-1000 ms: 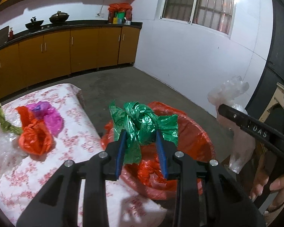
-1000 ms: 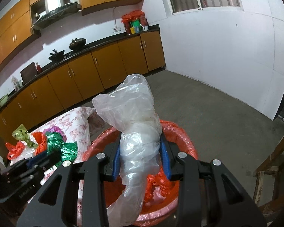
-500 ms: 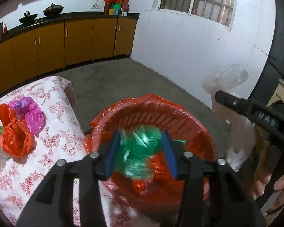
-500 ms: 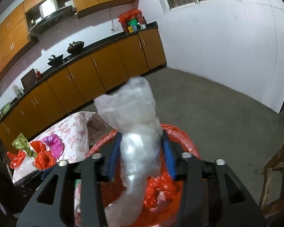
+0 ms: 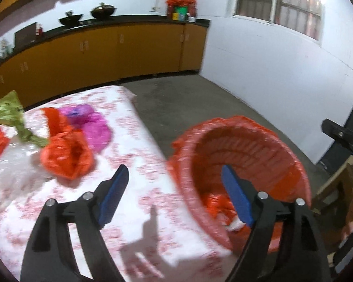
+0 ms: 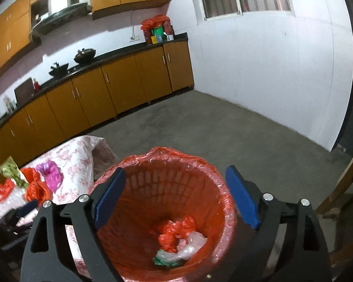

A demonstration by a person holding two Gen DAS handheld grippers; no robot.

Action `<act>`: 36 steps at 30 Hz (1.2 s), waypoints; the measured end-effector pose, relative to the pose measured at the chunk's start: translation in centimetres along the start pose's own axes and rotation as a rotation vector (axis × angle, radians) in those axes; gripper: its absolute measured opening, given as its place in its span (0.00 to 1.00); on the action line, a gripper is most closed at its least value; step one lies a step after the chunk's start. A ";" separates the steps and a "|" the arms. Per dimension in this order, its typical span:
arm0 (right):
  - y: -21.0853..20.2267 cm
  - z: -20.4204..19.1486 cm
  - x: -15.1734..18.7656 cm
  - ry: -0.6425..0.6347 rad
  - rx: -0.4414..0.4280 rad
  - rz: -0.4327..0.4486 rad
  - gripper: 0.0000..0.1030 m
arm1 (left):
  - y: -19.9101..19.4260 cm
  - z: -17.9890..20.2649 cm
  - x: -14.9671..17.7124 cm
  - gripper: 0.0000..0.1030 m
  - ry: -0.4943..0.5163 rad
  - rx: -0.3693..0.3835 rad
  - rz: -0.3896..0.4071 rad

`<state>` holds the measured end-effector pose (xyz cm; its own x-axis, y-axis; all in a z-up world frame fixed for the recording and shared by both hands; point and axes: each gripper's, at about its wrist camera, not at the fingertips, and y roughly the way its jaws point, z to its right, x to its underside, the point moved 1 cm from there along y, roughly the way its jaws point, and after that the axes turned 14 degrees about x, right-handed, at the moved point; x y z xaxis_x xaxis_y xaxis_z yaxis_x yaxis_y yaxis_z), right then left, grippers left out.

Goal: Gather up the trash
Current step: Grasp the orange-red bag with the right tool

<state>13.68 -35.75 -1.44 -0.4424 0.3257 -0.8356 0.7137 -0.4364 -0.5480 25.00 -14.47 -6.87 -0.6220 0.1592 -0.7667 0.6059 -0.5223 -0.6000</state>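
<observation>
A red-lined waste basket (image 6: 226, 202) stands on the floor beside a table with a floral cloth (image 5: 138, 202). At the basket's bottom lie a clear bag (image 6: 190, 244), a green bag (image 6: 163, 259) and a red bag (image 6: 174, 231). My right gripper (image 6: 174, 195) hangs over the basket, its jaws opening with nothing between them. My left gripper (image 5: 174, 192) hovers at the table's edge by the basket (image 5: 244, 155), jaws opening and empty. On the cloth lie an orange bag (image 5: 67, 157), a pink bag (image 5: 91, 124), an olive-green wrapper (image 5: 11, 115) and clear plastic (image 5: 9, 166).
Orange kitchen cabinets (image 6: 120, 87) with a dark counter run along the back wall. Bare concrete floor (image 6: 223, 131) lies beyond the basket. A wooden chair (image 6: 341, 192) stands at the right. The right gripper's black arm (image 5: 343, 136) shows at the left wrist view's right edge.
Both grippers opened: the green bag left the left gripper and the clear bag left the right one, and both now lie in the basket. The left gripper swung left toward the table.
</observation>
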 end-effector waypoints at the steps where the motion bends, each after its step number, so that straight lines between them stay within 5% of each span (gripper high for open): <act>1: -0.2 -0.4 0.0 -0.017 0.005 0.008 0.86 | -0.5 -0.4 0.1 0.79 -0.001 -0.018 0.006; 12: -1.9 -7.2 0.4 -0.133 -0.143 0.014 0.84 | -6.8 -7.8 2.2 0.82 -0.073 -0.218 0.059; 23: -2.6 -20.6 2.9 -0.293 -0.347 -0.049 0.65 | -14.6 -16.7 5.7 0.84 -0.165 -0.475 0.125; 29: -1.1 -27.9 5.0 -0.332 -0.425 -0.138 0.59 | -17.7 -20.0 6.9 0.85 -0.238 -0.528 0.165; 36: 0.1 -32.8 7.2 -0.395 -0.414 -0.169 0.55 | -19.6 -22.3 8.4 0.85 -0.308 -0.549 0.177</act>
<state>28.39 -5.98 -6.19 -0.6798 -0.0090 -0.7333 0.7334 -0.0167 -0.6796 18.99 15.76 -6.66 -0.5538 -0.1794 -0.8131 0.8267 -0.0022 -0.5626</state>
